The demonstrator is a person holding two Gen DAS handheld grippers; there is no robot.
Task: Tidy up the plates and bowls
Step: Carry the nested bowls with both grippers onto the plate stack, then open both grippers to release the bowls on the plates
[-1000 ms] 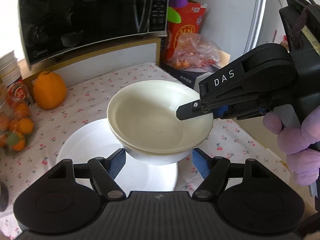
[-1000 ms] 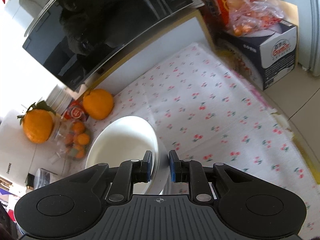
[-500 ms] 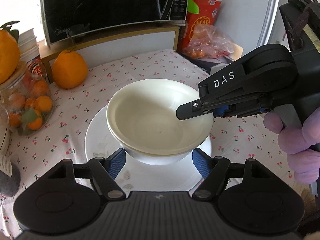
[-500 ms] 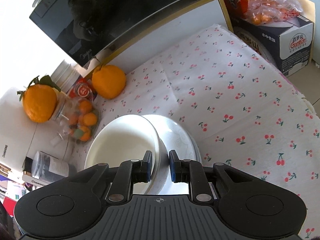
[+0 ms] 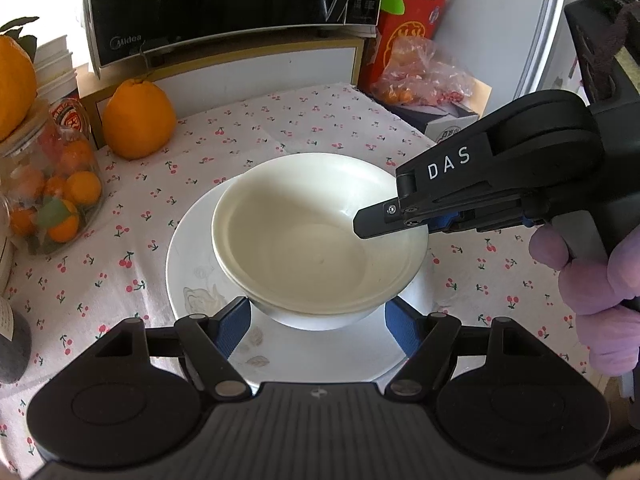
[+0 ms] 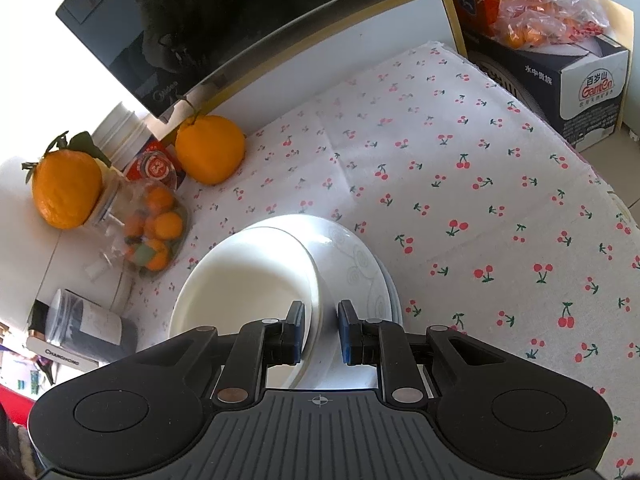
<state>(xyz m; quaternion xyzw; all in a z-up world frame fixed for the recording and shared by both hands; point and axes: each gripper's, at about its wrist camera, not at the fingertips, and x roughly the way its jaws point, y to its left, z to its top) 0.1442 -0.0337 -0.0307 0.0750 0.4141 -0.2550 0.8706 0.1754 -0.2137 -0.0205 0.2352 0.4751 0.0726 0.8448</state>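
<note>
Two nested cream bowls (image 5: 316,240) hang just over a white plate (image 5: 192,264) on the cherry-print tablecloth. My right gripper (image 6: 322,336) is shut on the bowls' right rim (image 6: 314,312), one finger inside and one outside; it shows in the left wrist view (image 5: 404,220) reaching in from the right. My left gripper (image 5: 318,322) is open, its blue pads either side of the bowls' near base, not gripping. The plate (image 6: 360,264) lies under and right of the bowls in the right wrist view.
A microwave (image 5: 224,8) stands on a white shelf at the back. A large orange (image 5: 138,120) and a jar of small oranges (image 5: 52,196) stand to the left. A dark jar (image 6: 88,324), a red box (image 5: 412,40) and bagged fruit (image 5: 424,84) lie around the table.
The bowls, held by the right gripper, have come down and over the plate. Both cameras pulled back, so more of the table shows. The grip has not changed.
</note>
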